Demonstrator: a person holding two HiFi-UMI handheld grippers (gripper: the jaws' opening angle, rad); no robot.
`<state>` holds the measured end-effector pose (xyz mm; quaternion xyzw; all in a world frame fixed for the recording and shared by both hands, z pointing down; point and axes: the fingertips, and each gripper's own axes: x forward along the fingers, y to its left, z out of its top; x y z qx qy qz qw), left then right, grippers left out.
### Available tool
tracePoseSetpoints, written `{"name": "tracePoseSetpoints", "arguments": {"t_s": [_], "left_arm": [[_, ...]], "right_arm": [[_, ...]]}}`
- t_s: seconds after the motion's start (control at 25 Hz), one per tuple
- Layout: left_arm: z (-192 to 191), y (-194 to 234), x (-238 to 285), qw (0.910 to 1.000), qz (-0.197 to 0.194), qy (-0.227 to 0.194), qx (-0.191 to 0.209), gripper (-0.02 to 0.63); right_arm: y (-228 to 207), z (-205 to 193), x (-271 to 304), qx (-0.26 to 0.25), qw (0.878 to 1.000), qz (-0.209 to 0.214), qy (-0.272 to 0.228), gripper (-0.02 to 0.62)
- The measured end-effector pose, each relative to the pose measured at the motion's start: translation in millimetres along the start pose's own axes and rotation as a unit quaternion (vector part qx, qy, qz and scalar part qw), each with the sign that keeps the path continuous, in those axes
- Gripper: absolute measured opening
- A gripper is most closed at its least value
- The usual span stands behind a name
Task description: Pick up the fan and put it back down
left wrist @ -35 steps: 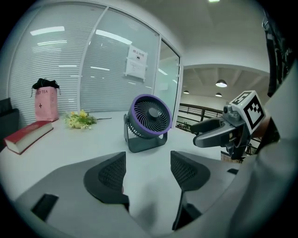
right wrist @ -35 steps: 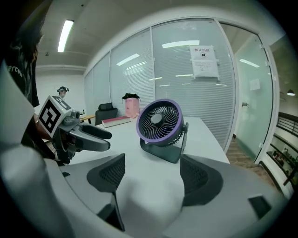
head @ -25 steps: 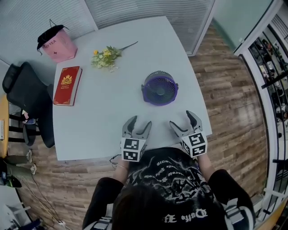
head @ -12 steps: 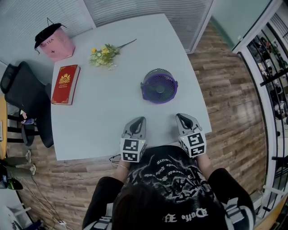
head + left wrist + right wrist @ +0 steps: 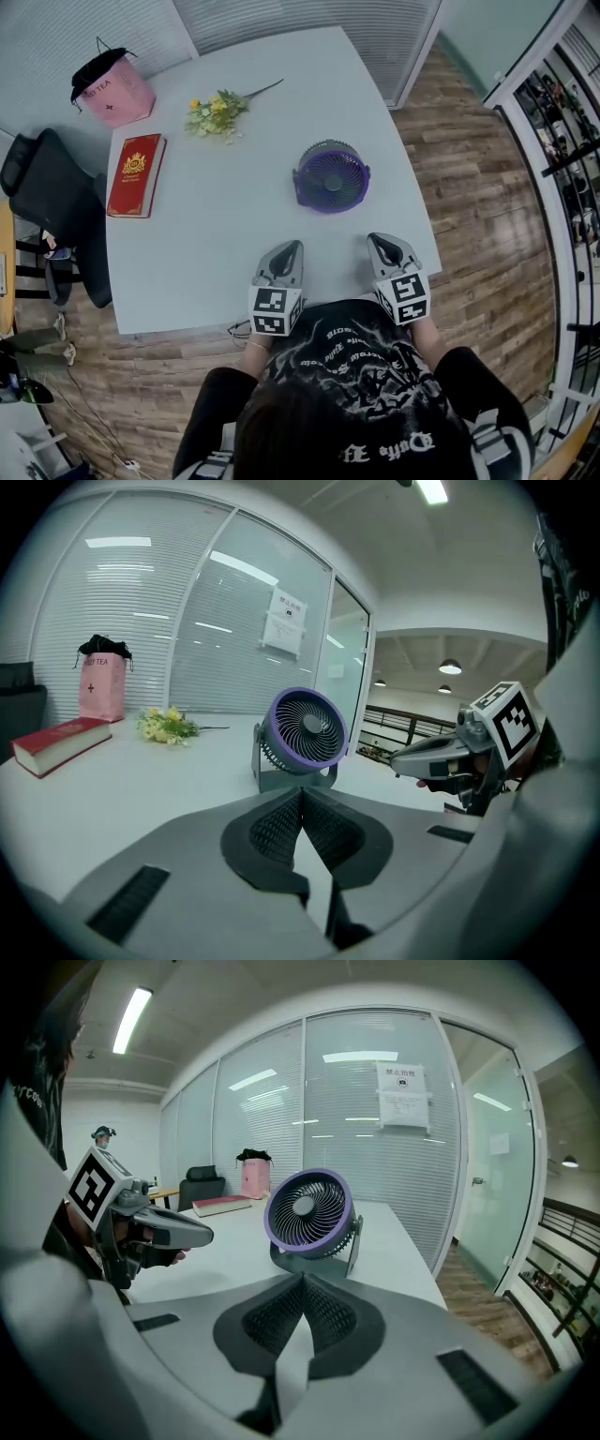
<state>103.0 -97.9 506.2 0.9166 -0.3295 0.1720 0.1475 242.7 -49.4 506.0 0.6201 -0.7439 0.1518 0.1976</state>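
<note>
A small purple fan on a grey stand sits upright on the white table, right of its middle. It also shows ahead in the left gripper view and the right gripper view. My left gripper hovers near the table's front edge, shut with nothing in it, its pads meeting. My right gripper is beside it, also shut and empty. Both stand short of the fan, apart from it.
A red book lies at the table's left. A pink bag stands at the far left corner, a bunch of yellow flowers beside it. A dark chair stands left of the table. Glass walls with blinds stand behind.
Both grippers' jaws have gone from wide open to shut on nothing. The hands stayed near the table's front edge and the fan has not moved.
</note>
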Motion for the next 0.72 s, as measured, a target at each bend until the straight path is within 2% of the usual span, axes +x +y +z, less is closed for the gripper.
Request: {"name": "tracePoseSetpoints", "arguments": {"t_s": [0.72], "left_arm": [[-3.5, -3.8, 7.0, 0.9999, -0.006, 0.014, 0.007, 0.020]], "right_arm": [[0.7, -1.2, -2.3, -0.005, 1.000, 0.013, 0.006, 0.006]]}}
